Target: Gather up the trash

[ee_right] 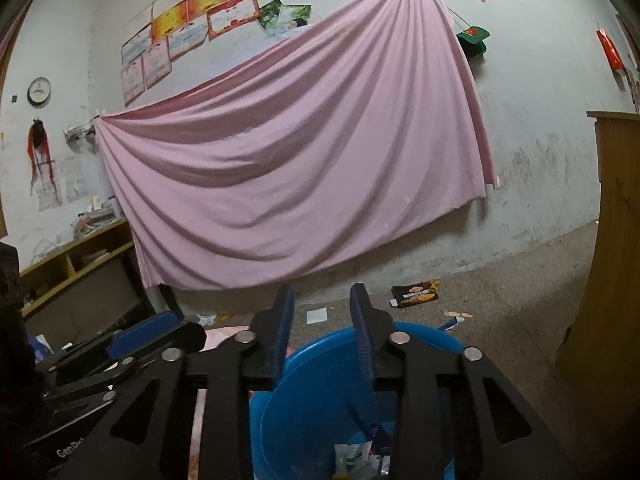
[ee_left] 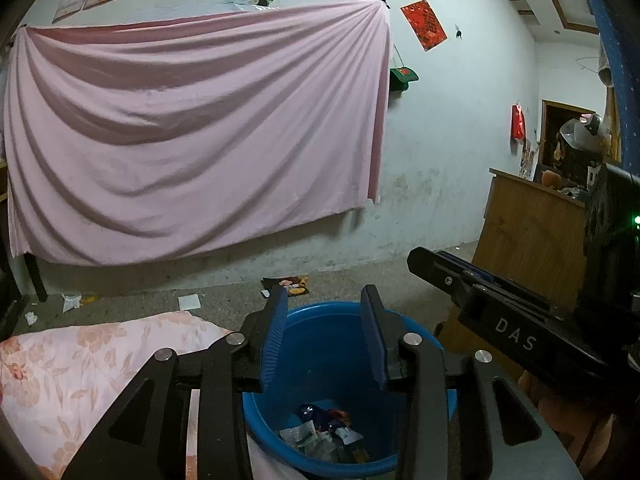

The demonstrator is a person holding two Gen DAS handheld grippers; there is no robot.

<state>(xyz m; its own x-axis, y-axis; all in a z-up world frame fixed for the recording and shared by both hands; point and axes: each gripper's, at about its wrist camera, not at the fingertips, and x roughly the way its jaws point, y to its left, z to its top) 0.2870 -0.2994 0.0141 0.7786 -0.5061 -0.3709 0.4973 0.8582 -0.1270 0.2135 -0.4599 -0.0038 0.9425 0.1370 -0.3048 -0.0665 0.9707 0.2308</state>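
Hanging across the pale wall, a large pink cloth sheet (ee_left: 192,136) fills the upper half of both views, with certificates (ee_right: 192,16) pinned above it. A speckled grey floor (ee_right: 500,304) carries scattered litter: a dark snack wrapper (ee_right: 416,294) and a white paper square (ee_left: 189,302). At the bottom centre stands a round blue plastic bucket (ee_left: 332,328) with crumpled wrappers (ee_left: 320,436) at its bottom. The left gripper (ee_left: 325,332) hovers above the bucket, fingers apart and empty. The right gripper (ee_right: 322,332) also seems open with nothing between its fingers.
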